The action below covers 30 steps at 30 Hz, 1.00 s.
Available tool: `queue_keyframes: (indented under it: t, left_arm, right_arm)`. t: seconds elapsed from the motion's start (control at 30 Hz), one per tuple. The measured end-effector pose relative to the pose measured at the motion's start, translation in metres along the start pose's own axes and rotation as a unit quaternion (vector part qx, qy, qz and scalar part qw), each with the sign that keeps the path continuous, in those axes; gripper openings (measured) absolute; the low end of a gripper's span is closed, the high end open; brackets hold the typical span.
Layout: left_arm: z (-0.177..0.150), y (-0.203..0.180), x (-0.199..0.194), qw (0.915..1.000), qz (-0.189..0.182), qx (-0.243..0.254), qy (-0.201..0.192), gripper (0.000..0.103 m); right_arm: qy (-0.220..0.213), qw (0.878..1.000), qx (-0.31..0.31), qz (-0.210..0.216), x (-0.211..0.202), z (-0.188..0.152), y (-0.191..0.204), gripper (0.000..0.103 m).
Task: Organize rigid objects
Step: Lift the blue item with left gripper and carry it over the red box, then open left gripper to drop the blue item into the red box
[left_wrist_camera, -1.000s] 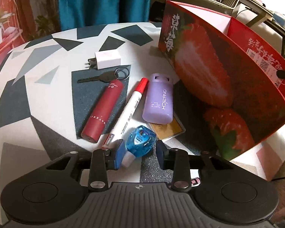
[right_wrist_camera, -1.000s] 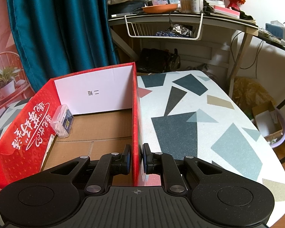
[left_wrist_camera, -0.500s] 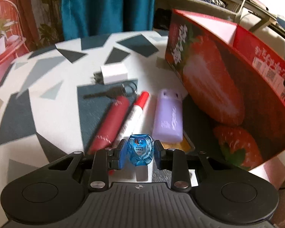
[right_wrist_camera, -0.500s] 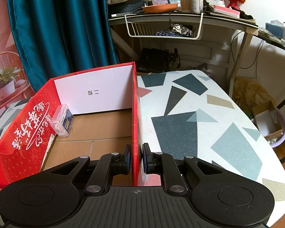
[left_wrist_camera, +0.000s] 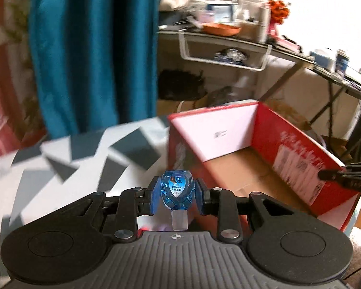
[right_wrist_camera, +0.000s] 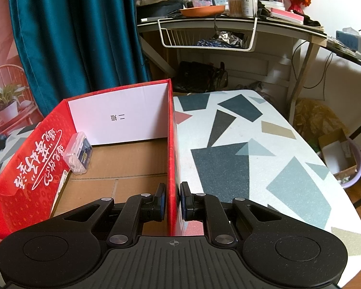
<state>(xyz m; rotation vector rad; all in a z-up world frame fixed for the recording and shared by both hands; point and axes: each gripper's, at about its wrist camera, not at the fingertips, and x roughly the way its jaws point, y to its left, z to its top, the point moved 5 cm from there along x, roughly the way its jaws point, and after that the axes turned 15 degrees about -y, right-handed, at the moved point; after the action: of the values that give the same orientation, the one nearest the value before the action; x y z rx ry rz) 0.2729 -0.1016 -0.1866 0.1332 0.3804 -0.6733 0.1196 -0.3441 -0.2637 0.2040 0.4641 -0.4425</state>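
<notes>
Left fingers (left_wrist_camera: 159, 191) clamped on blue correction tape (left_wrist_camera: 177, 190) for boxing; right fingers (right_wrist_camera: 162, 201) pinching red box (right_wrist_camera: 171, 149) wall to steady it

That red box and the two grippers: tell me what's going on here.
A person is sorting small items into the red box. The left gripper has its jaws shut on a blue correction tape, held in the air near the box's open top. The right gripper is clamped on the box's side wall, apparently steadying it. A clear plastic case leans inside the box; the rest of its floor looks bare.
</notes>
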Motion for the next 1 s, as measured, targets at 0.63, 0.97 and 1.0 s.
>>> queue_keyframes:
  t: [0.63,0.97,1.0]
  left_arm:
    - [0.000,-0.062,0.048,0.9930,-0.056,0.102,0.023,0.032]
    - [-0.010,-0.061,0.066,0.9905,-0.061,0.112,0.051,0.033]
    - [-0.010,-0.059,0.067,0.9906,-0.063,0.111,0.050,0.033]
  right_arm:
    - [-0.004,1.000,-0.005,-0.007,-0.001,-0.001,0.000,0.009]
    - [-0.004,1.000,-0.008,-0.006,-0.001,-0.001,0.001,0.009]
    - [-0.004,1.000,-0.008,-0.006,-0.001,0.000,0.001,0.009]
